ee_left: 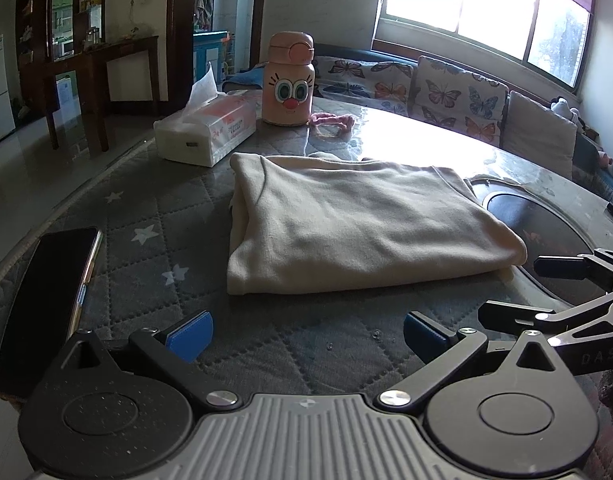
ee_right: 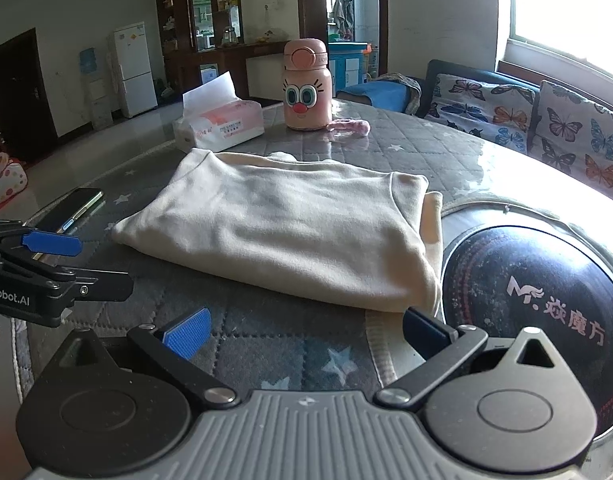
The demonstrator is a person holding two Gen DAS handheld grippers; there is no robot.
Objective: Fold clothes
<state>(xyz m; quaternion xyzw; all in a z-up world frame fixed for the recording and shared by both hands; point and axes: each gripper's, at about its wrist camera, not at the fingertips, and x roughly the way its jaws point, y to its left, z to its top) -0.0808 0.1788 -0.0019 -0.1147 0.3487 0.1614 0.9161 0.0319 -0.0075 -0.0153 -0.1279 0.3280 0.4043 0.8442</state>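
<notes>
Your left gripper and right gripper stand open, empty; the folded shirt lies just beyond both, its far edge hidden.

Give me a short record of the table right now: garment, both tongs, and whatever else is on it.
garment: cream garment, folded into a flat rectangle, lying on the table
left tongs: open, empty, short of the garment's near edge
right tongs: open, empty, near the garment's corner
behind garment: tissue pack, pink bottle with cartoon face, upright
left of garment: phone, screen dark
right of garment: round black cooktop
</notes>
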